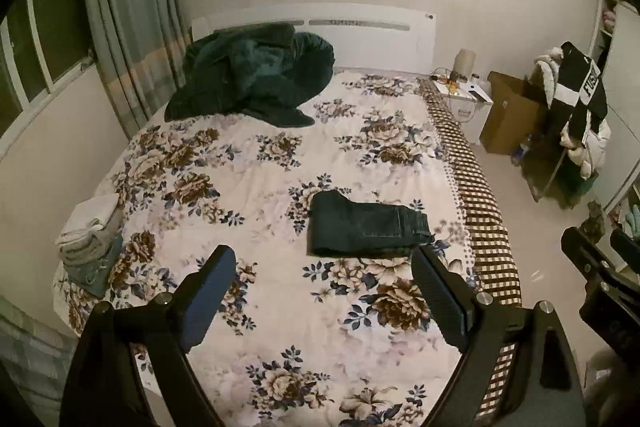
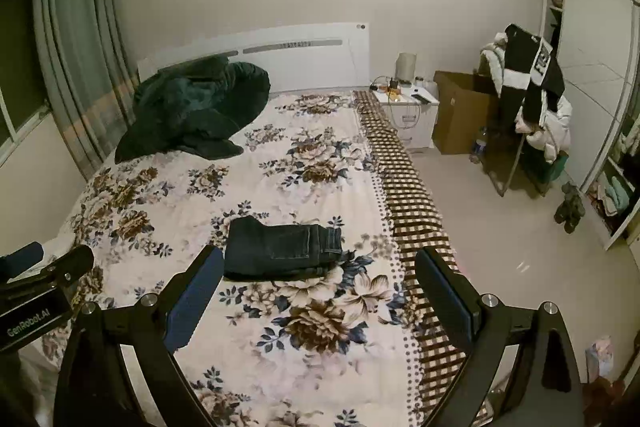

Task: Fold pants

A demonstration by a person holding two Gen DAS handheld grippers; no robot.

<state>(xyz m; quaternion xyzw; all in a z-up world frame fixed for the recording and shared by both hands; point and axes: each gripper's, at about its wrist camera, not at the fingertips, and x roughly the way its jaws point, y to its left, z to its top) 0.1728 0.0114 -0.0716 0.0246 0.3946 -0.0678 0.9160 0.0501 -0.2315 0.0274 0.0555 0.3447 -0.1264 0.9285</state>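
A pair of dark jeans (image 1: 366,225) lies folded into a flat rectangle on the flowered bedspread (image 1: 280,307), near the bed's right side. The same folded jeans (image 2: 282,247) show in the right wrist view. My left gripper (image 1: 324,259) hangs high above the bed, open, with nothing between its fingers. My right gripper (image 2: 320,259) is also open and empty, well above the jeans. The right gripper (image 1: 596,247) shows at the right edge of the left wrist view, and the left gripper (image 2: 40,255) at the left edge of the right wrist view.
A dark green blanket (image 1: 248,79) is heaped by the headboard. A stack of folded clothes (image 1: 90,235) sits at the bed's left edge. A nightstand (image 2: 408,107), cardboard box (image 2: 460,115), clothes-laden rack (image 2: 532,99) and wardrobe (image 2: 596,75) stand to the right.
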